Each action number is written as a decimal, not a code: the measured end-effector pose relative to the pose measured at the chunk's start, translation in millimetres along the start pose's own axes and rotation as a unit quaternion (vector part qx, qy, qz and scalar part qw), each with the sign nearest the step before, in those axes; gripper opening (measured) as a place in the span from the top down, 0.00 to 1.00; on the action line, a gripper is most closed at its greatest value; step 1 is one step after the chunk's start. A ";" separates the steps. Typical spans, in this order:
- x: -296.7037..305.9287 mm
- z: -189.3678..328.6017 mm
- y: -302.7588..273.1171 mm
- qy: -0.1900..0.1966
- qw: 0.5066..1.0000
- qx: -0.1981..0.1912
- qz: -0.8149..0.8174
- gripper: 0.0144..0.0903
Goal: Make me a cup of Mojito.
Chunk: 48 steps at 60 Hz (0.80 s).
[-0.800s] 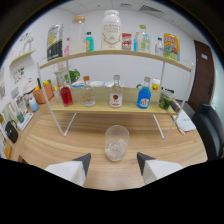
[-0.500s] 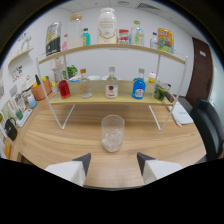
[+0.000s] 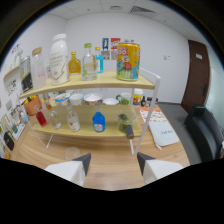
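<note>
A clear empty glass cup (image 3: 71,152) stands on the wooden table (image 3: 115,162), just ahead of my left finger (image 3: 82,162) and to its left, not between the fingers. My gripper (image 3: 113,164) is open with nothing between its fingers. Ahead is a two-tier shelf (image 3: 95,80) holding the drink supplies. On top stand a large white bottle (image 3: 59,58), a green-capped clear bottle (image 3: 88,62) and a yellow can (image 3: 128,61). Lower down are a blue bottle (image 3: 99,121), a red bottle (image 3: 41,118) and small bowls (image 3: 92,98).
The shelf's white leg (image 3: 132,147) stands just beyond my right finger. Papers (image 3: 162,132) lie on the table to the shelf's right, with a black chair (image 3: 205,132) and a brown door (image 3: 200,75) beyond. More bottles and boxes (image 3: 12,132) crowd the table left of the shelf.
The gripper has swung right and moved closer to the shelf. The glass cup, earlier centred ahead of the fingers, now sits off to the left by the left finger.
</note>
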 end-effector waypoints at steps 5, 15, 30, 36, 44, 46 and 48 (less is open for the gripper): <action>12.6 21.6 -21.3 -0.007 1.000 0.011 0.003 0.05; 27.8 66.0 -38.3 -0.021 1.000 0.003 0.000 0.07; 38.0 111.7 -34.6 -0.027 0.999 -0.029 -0.003 0.23; 39.3 120.6 -33.0 -0.028 0.999 -0.035 -0.009 0.41; 41.0 124.0 -29.7 -0.023 0.999 -0.047 -0.013 0.71; 42.7 124.3 -28.9 -0.018 0.998 -0.050 -0.013 0.81; 42.8 123.8 -28.2 -0.018 0.998 -0.052 -0.013 0.95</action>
